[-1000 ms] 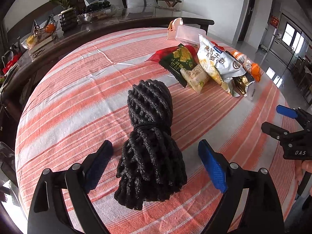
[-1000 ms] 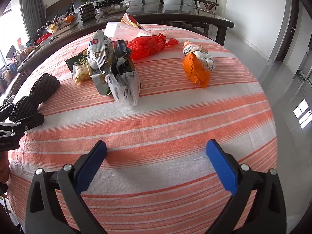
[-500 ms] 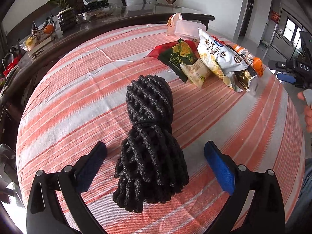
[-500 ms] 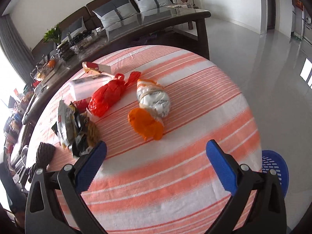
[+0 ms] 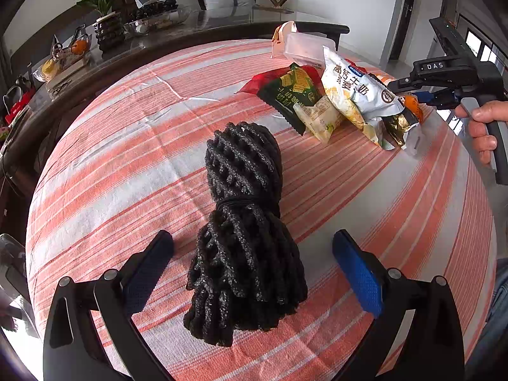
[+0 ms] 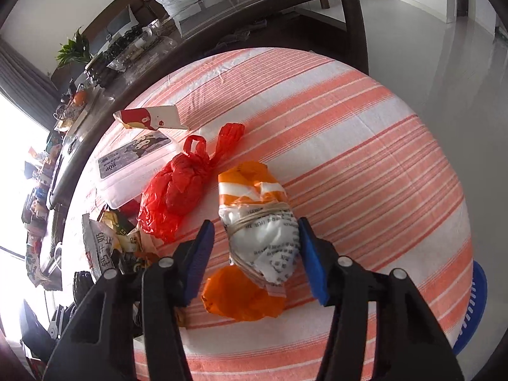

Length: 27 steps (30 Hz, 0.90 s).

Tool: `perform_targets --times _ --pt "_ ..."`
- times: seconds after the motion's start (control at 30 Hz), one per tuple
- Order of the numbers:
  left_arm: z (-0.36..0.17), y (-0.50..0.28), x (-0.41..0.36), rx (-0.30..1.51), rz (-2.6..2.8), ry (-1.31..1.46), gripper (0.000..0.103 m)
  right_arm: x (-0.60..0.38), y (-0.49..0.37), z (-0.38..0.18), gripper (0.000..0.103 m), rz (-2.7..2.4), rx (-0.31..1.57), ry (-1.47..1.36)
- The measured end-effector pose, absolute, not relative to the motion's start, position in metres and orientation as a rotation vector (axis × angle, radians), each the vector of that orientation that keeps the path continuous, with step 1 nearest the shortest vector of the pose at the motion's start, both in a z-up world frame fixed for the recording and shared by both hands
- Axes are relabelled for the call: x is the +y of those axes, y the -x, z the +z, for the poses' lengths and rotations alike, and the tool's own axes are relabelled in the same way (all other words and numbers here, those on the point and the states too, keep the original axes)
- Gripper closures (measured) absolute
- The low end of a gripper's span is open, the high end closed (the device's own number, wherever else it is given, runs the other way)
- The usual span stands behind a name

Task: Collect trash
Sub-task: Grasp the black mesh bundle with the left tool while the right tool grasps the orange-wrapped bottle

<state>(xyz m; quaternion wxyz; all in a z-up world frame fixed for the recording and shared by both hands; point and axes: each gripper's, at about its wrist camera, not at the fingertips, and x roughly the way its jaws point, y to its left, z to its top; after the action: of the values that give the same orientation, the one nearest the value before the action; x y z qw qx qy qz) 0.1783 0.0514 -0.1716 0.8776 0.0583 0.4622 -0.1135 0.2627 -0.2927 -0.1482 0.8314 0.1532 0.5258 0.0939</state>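
Observation:
A black foam-net bundle [image 5: 244, 231] tied at the middle lies on the striped tablecloth [image 5: 127, 146]. My left gripper [image 5: 254, 263] is open, its fingers on either side of the bundle's near end, not touching. My right gripper [image 6: 255, 247] is open and straddles an orange-and-white plastic bag bundle [image 6: 260, 219] bound with rubber bands; the pads are close to its sides. A red knotted plastic bag [image 6: 181, 184] lies just left of it. Snack wrappers [image 5: 346, 101] are piled at the far right of the left wrist view, beside the right gripper [image 5: 444, 73].
A clear plastic box [image 6: 133, 165] and a red-and-white carton [image 6: 149, 117] lie beyond the red bag. A blue basket [image 6: 473, 311] stands on the floor past the table's right edge. A dark sideboard [image 5: 143, 31] with a plant and dishes runs behind the table.
My right gripper has swung across the table and come down over the orange-and-white bundle, which now sits between its fingers. My left gripper has stayed around the black bundle.

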Motion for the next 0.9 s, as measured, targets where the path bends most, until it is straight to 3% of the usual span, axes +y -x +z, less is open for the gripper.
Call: perform_targets --times 0.23,0.37,0.47,0.63,0.8,0.9 --pt "-0.171 -0.178 0.052 0.963 -0.24 -0.115 0.004 -0.259 -0.226 -0.128 0.059 0.206 1.062 -0.089" --pt "-0.164 -0.176 0.074 0.94 -0.327 0.03 0.005 -0.243 -0.183 -0.115 0.059 0.204 1.047 0.068" --pt "-0.158 -0.172 0.089 0.933 -0.365 0.113 0.005 -0.234 -0.153 -0.118 0.059 0.234 1.07 0.113" --pt "-0.152 -0.175 0.071 0.942 -0.352 0.015 0.005 -0.234 -0.135 -0.136 0.058 0.273 1.114 0.093" --pt "-0.154 -0.186 0.053 0.979 -0.343 -0.064 0.023 -0.231 -0.131 -0.139 0.057 0.303 1.127 0.102" --pt "-0.155 -0.189 0.051 0.984 -0.334 -0.077 0.03 -0.231 -0.132 -0.142 0.046 0.319 1.151 0.108"
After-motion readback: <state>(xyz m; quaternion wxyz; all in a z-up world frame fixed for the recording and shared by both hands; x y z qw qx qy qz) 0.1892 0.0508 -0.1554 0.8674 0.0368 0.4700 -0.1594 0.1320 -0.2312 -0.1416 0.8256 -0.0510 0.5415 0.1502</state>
